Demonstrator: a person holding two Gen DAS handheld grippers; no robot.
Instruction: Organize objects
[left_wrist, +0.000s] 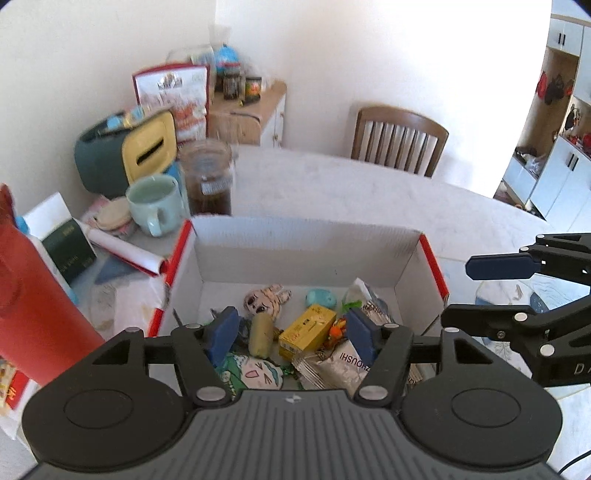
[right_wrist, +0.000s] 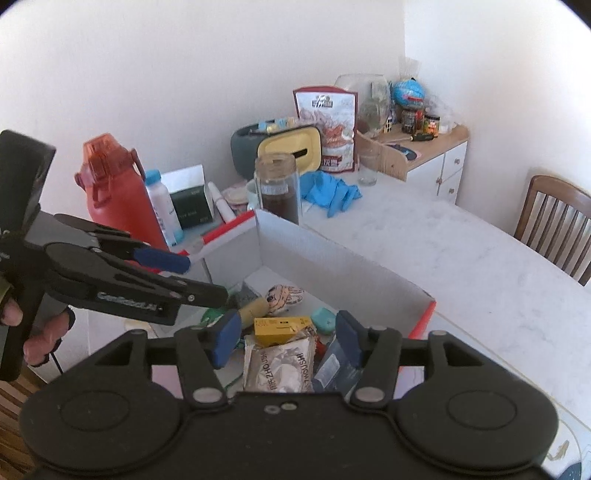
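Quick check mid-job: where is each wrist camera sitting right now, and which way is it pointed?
Left wrist: on the left hand-held gripper, looking down into the white box; the right hand-held gripper shows at right.
Right wrist: on the right hand-held gripper, angled down over the same box from its right; the left hand-held gripper and the hand holding it show at left.
Shared: box, yellow carton, glass jar.

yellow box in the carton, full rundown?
The yellow box is a small flat rectangular carton, apparently cardboard, with faint dark print too blurred to read. It looks closed and undamaged, and lies flat on the floor of the white cardboard box among snack packets. A silver packet overlaps its near edge, and a beige roll-shaped item sits beside it. Neither gripper touches it.
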